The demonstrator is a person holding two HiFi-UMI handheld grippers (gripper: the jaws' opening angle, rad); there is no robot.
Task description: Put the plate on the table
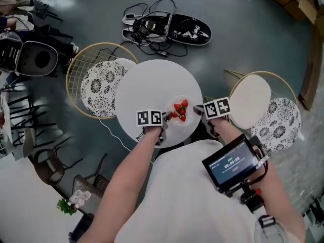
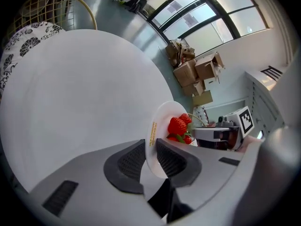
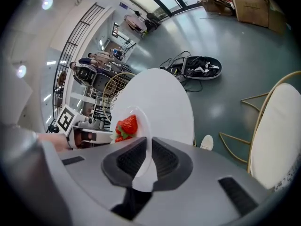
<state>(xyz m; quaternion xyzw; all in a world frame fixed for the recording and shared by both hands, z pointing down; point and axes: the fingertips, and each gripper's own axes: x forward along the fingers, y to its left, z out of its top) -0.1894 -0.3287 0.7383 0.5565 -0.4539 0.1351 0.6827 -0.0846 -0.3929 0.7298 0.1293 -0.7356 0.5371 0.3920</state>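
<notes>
A small white plate (image 1: 176, 103) with several strawberries (image 1: 180, 111) is held at the near edge of the round white table (image 1: 147, 87). My left gripper (image 1: 165, 120) is shut on the plate's left rim (image 2: 154, 149), and my right gripper (image 1: 199, 110) is shut on its right rim (image 3: 146, 161). In the left gripper view the strawberries (image 2: 178, 126) sit just past the jaws, with the other gripper beyond them. The right gripper view shows the strawberries (image 3: 127, 126) on the plate to the left of the jaws. Whether the plate touches the tabletop cannot be told.
Two wire chairs with patterned cushions flank the table: one chair (image 1: 96, 80) on the left, another chair (image 1: 268, 105) on the right. A tray of cables (image 1: 167, 28) lies on the floor beyond the table. Cardboard boxes (image 2: 195, 72) stand by the windows.
</notes>
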